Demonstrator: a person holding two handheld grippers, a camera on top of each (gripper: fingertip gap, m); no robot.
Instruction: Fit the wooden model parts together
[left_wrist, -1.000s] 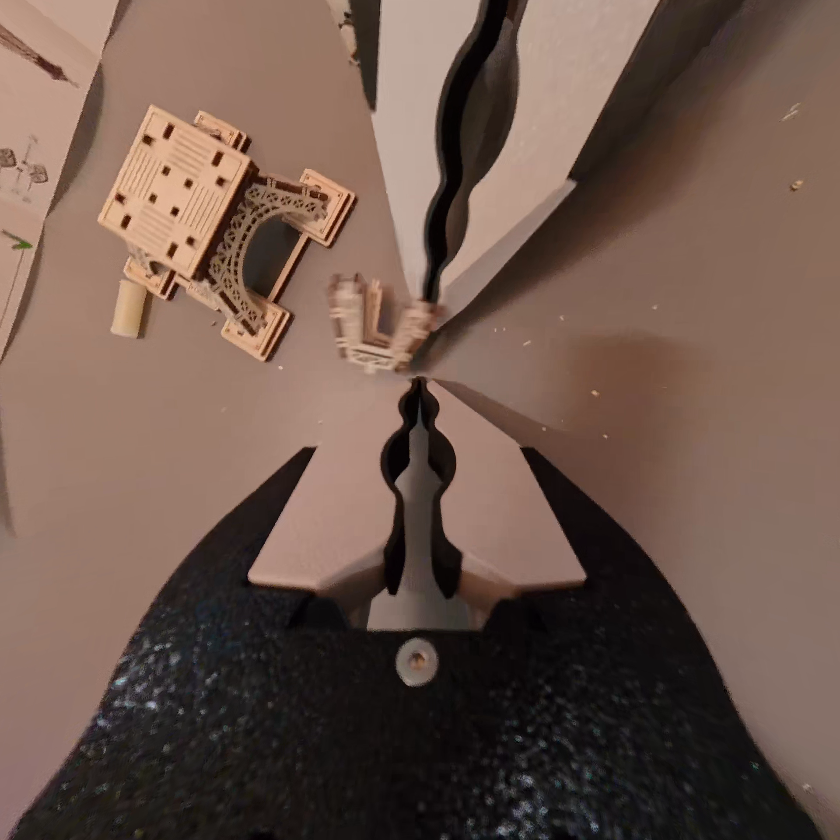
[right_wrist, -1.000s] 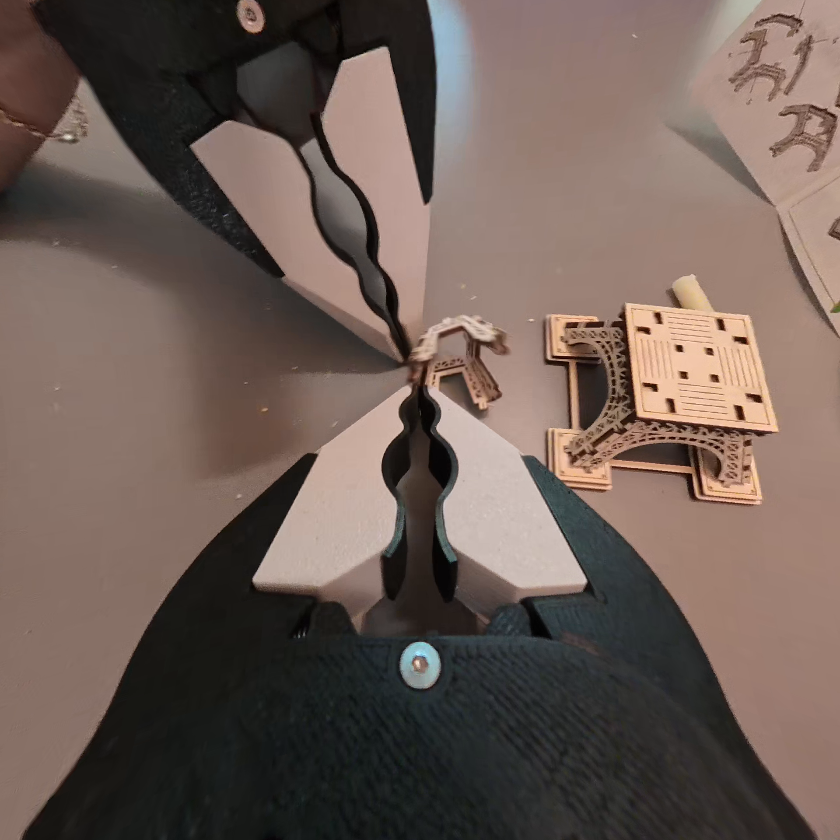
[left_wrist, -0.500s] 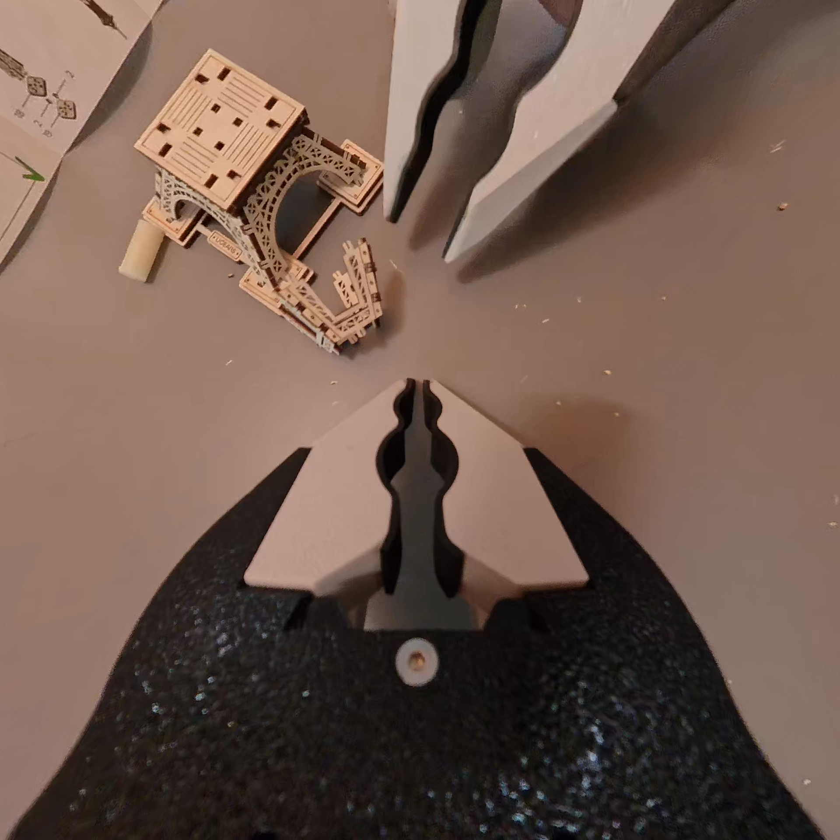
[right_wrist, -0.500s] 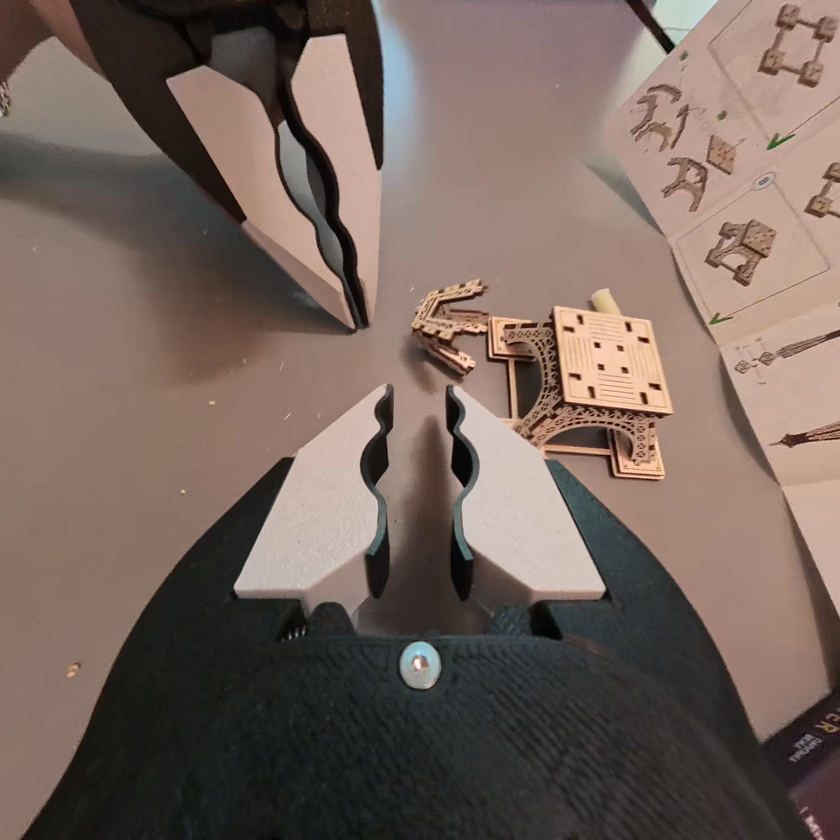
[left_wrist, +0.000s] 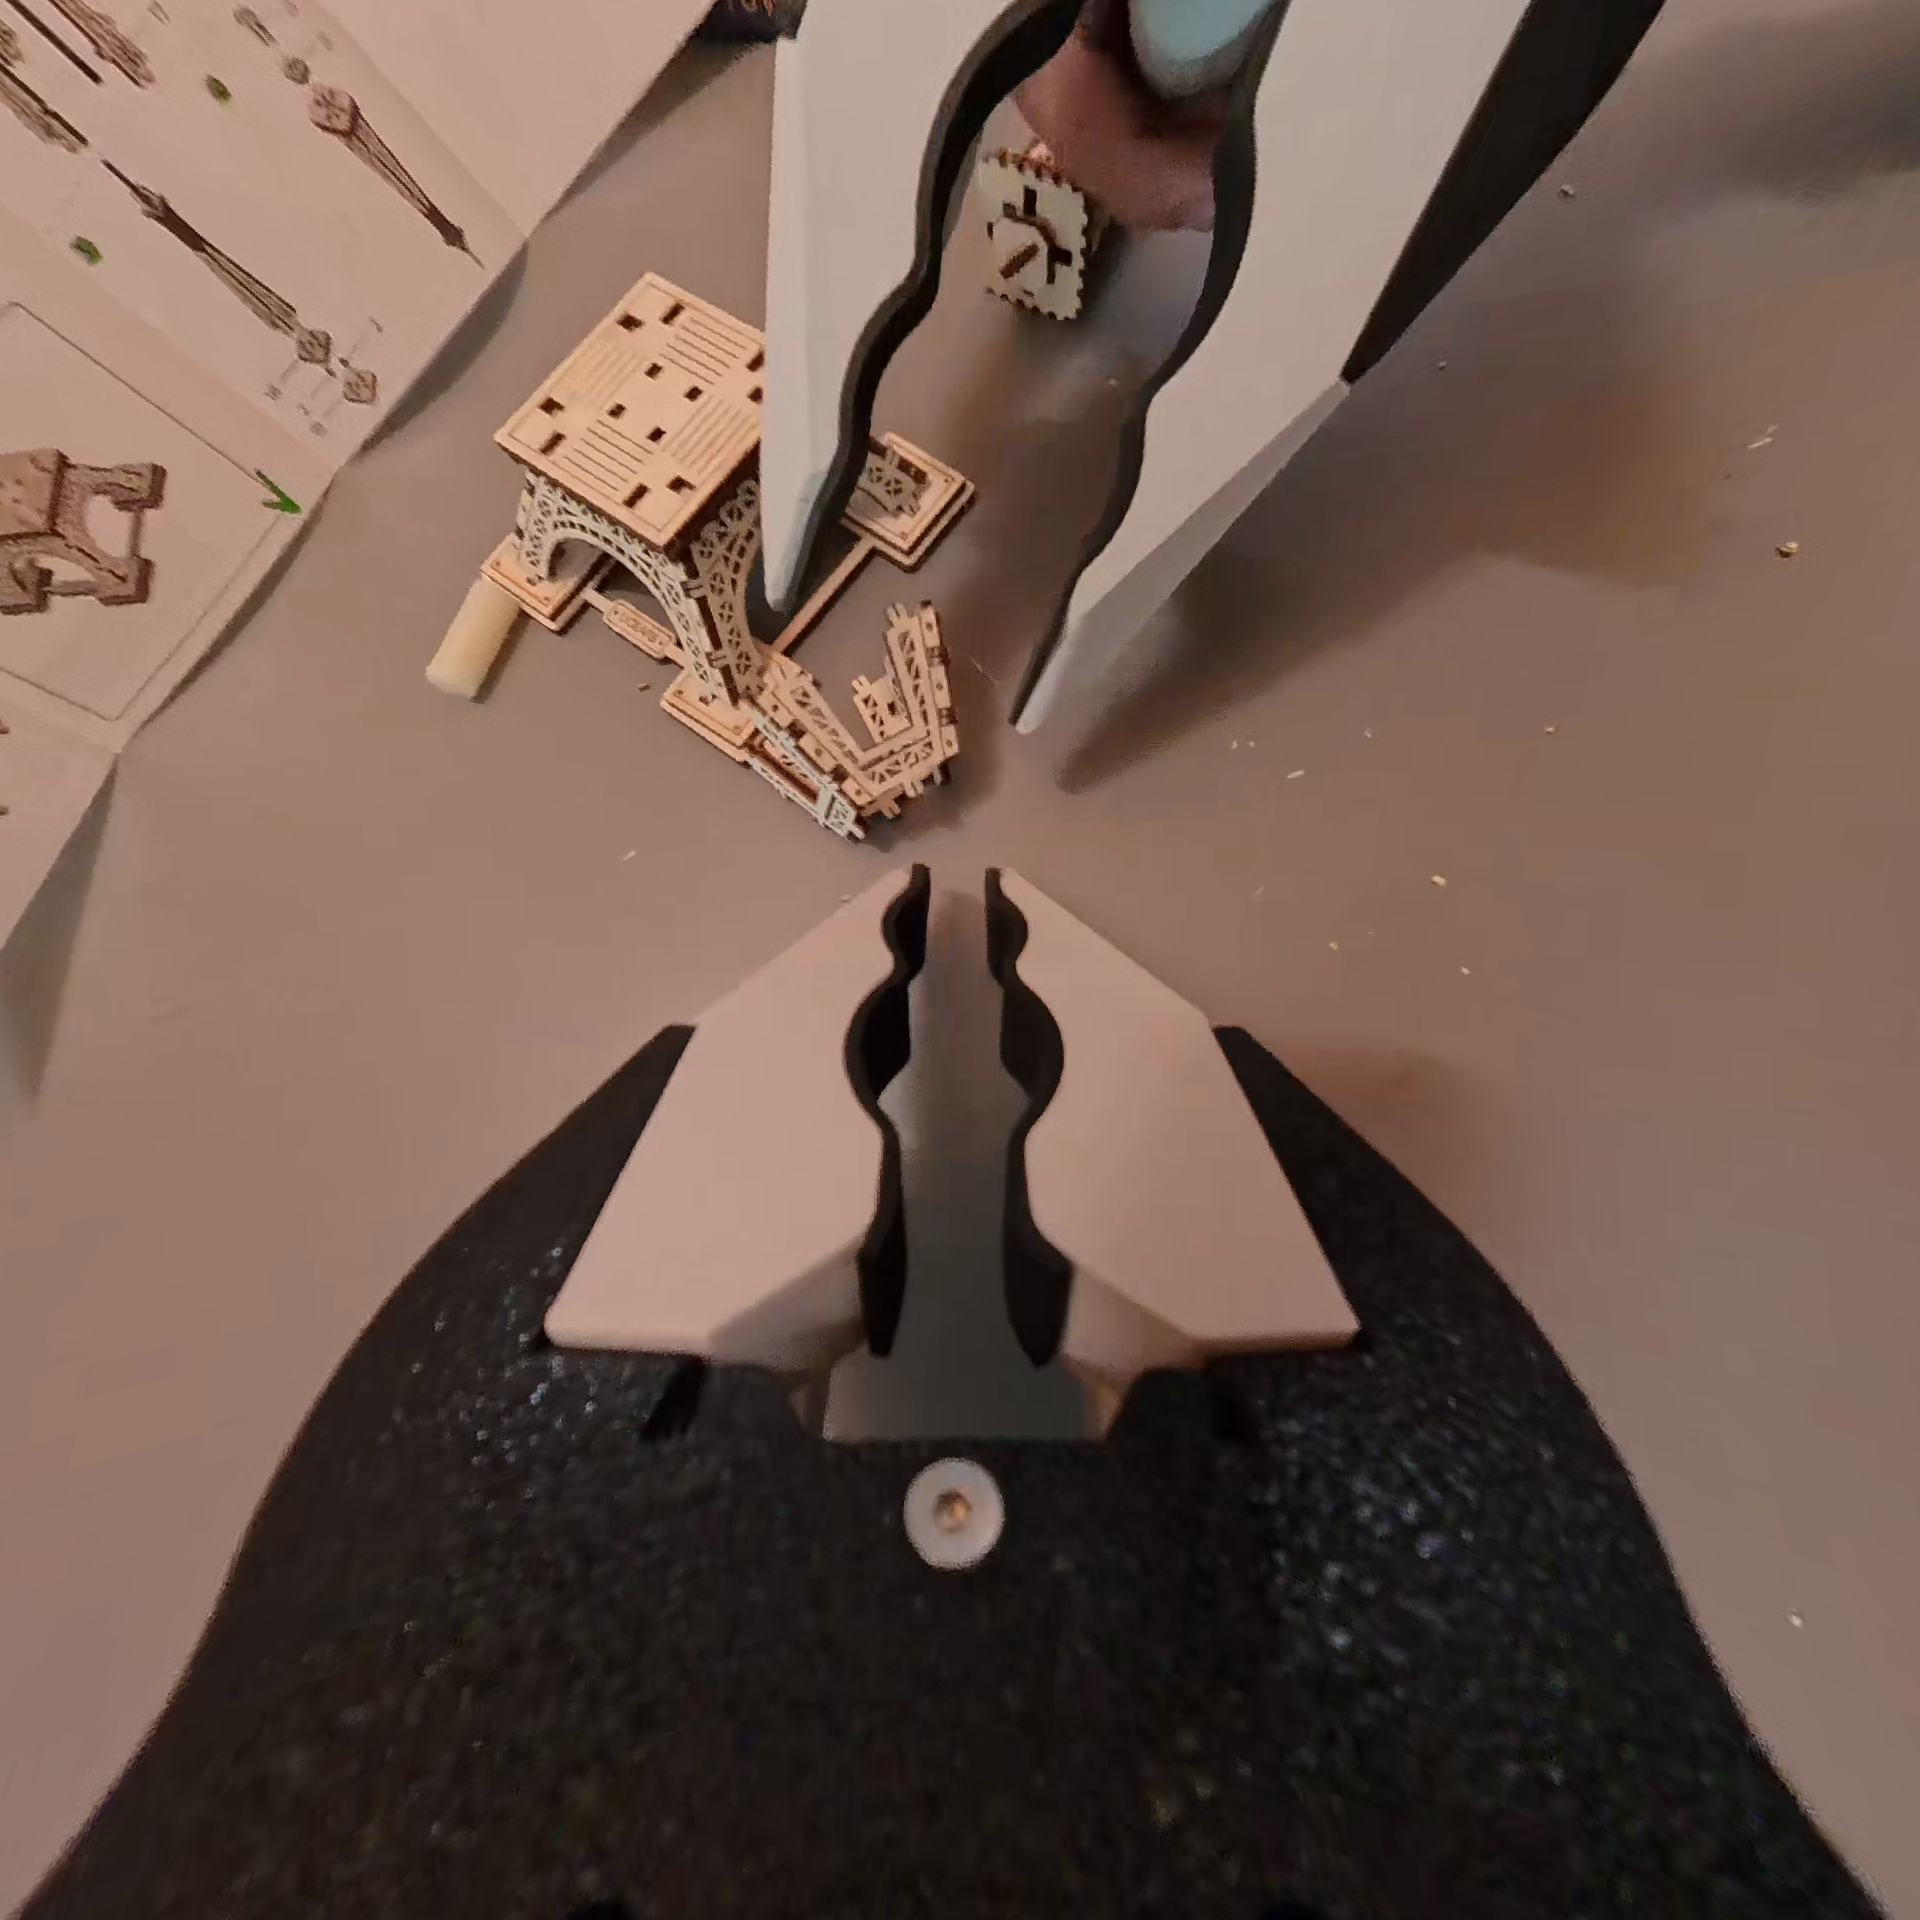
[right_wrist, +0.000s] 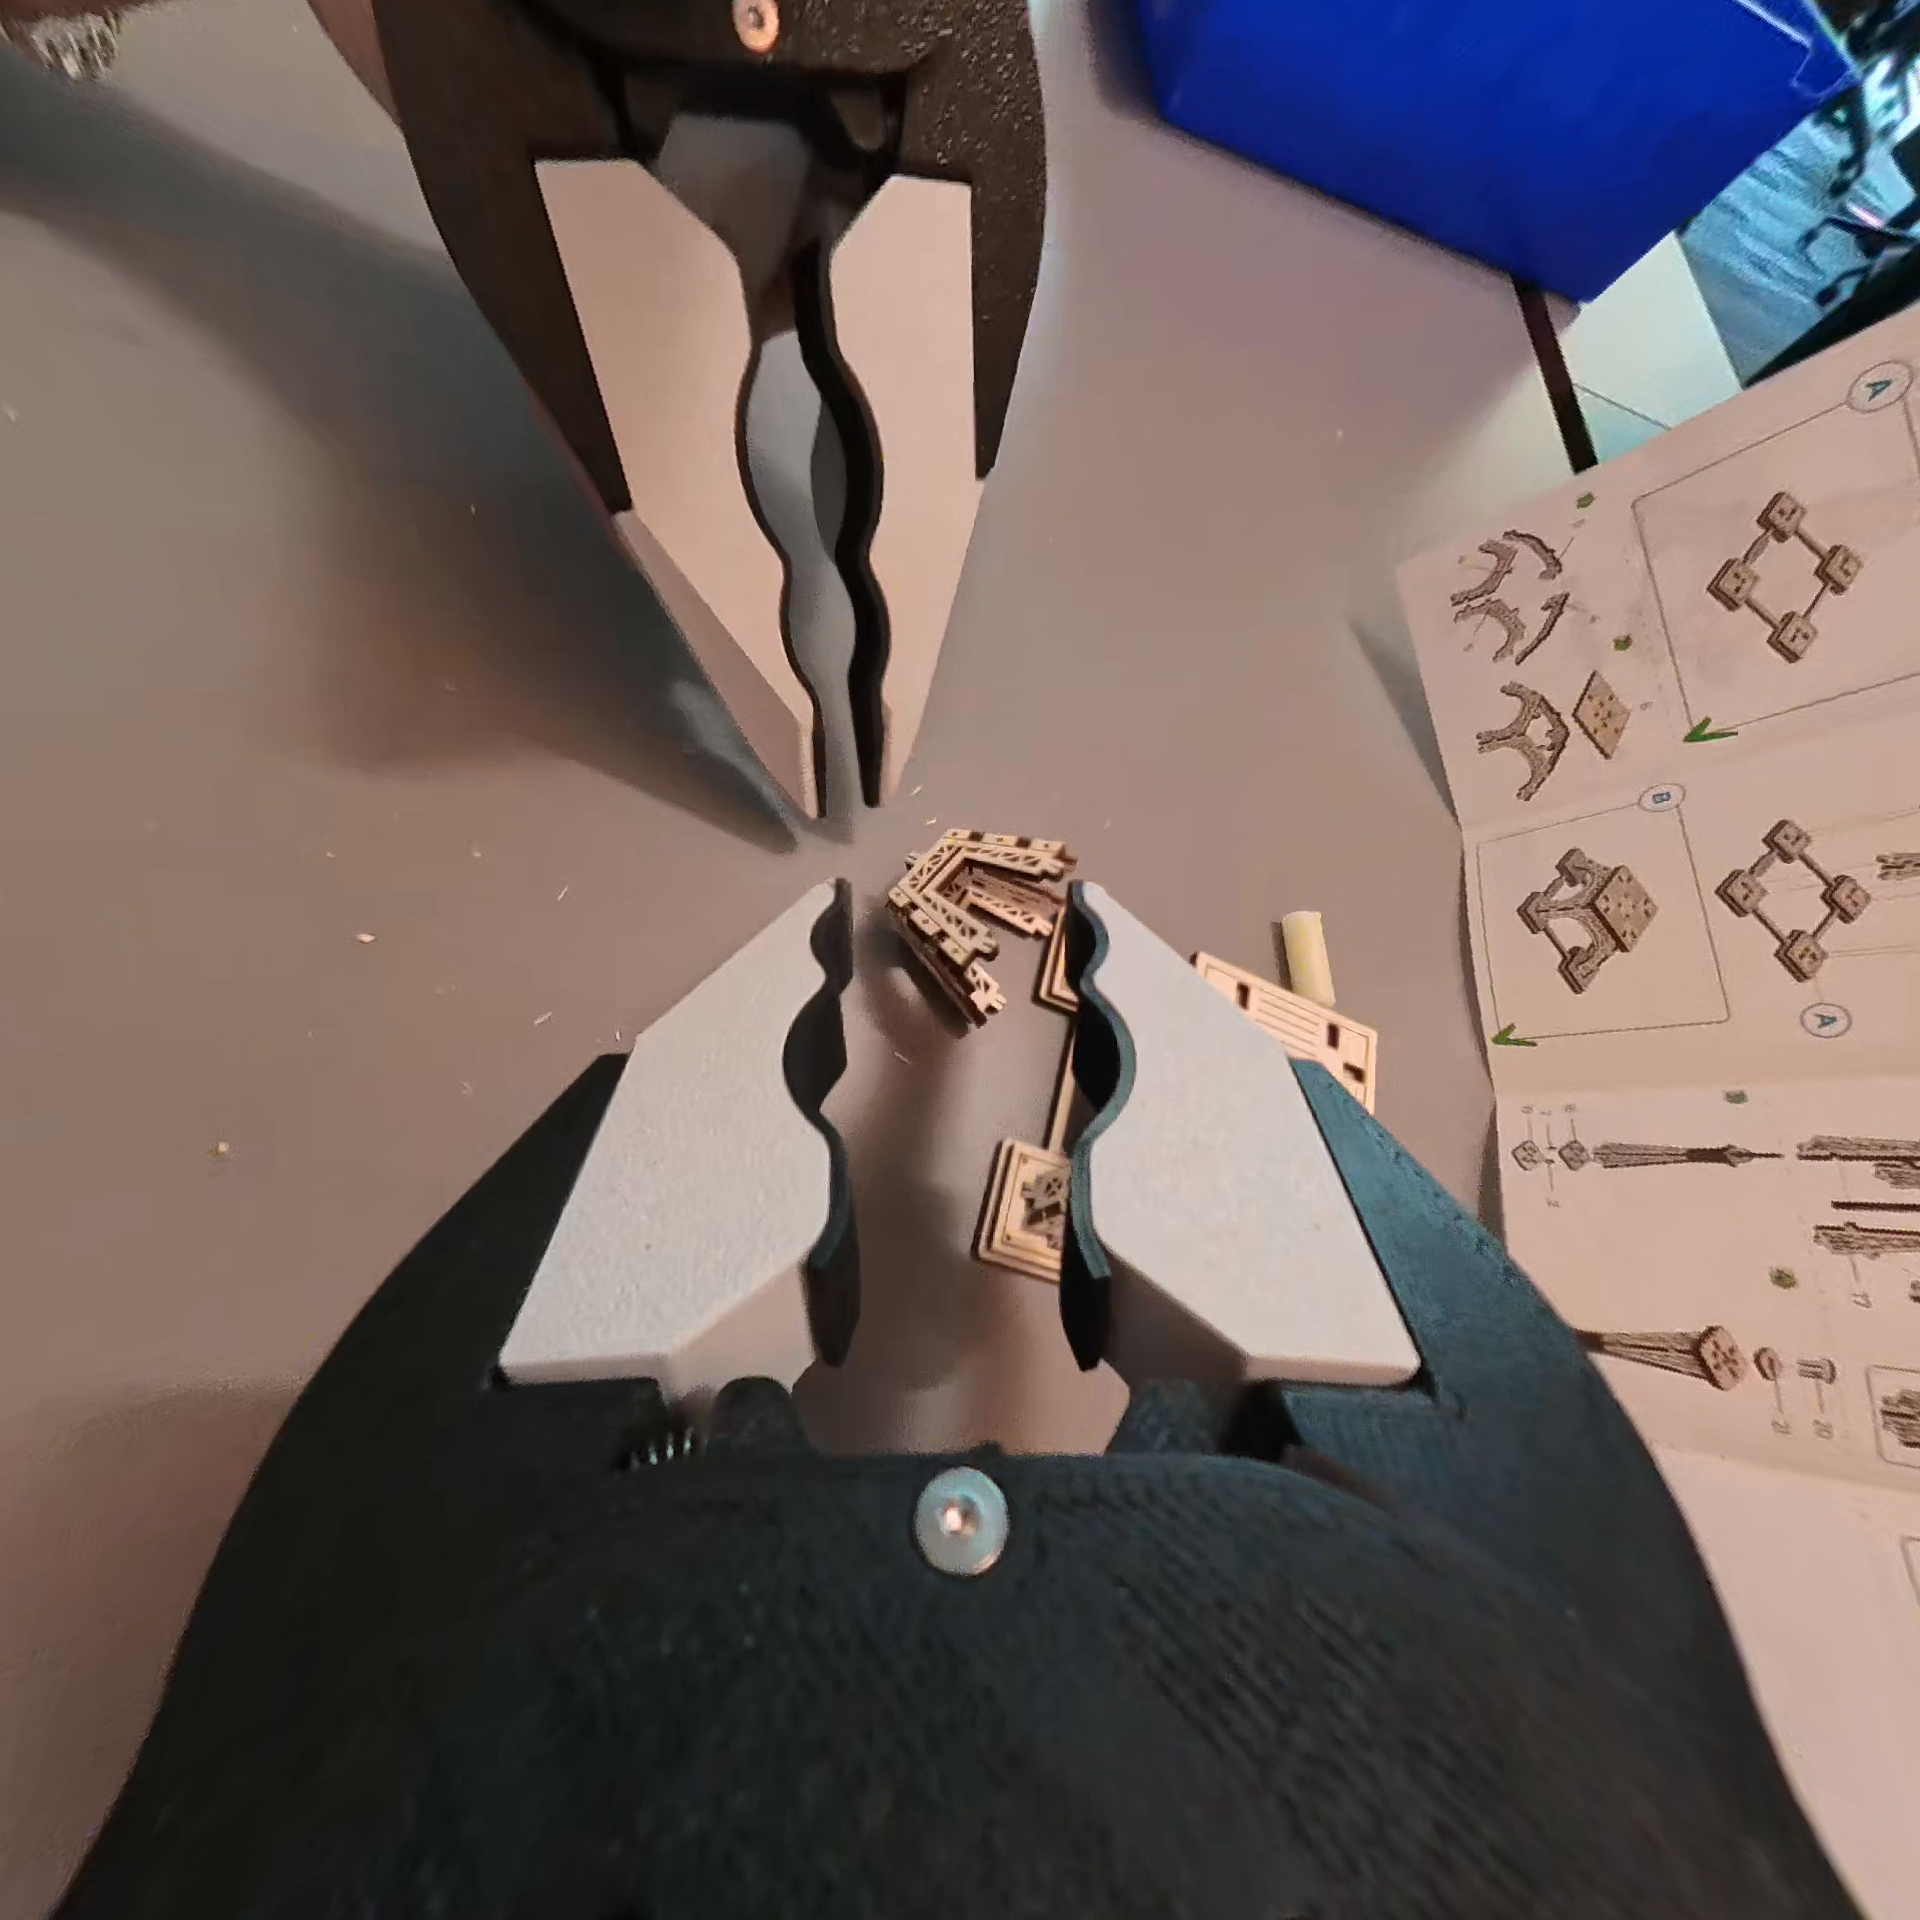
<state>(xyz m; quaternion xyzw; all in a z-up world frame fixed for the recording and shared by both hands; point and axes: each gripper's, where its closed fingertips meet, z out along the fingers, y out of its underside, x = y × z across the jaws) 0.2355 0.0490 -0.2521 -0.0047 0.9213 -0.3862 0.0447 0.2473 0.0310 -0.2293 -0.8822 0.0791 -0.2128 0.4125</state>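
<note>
Here, the left tongs hovered over the grey table with only a narrow gap between the tips, gripping nothing. Ahead of them and slightly to the left, the small lattice piece lay on the table, leaning against a foot of the arched wooden base, which stood further ahead on the left. A pale cylinder lay just beside that base, and instruction sheets were spread well out to the left. The right tongs were spread wide and empty, the lattice piece lying between their tips and the base mostly hidden behind the right-hand finger. A small wooden cube sat beyond them.
</note>
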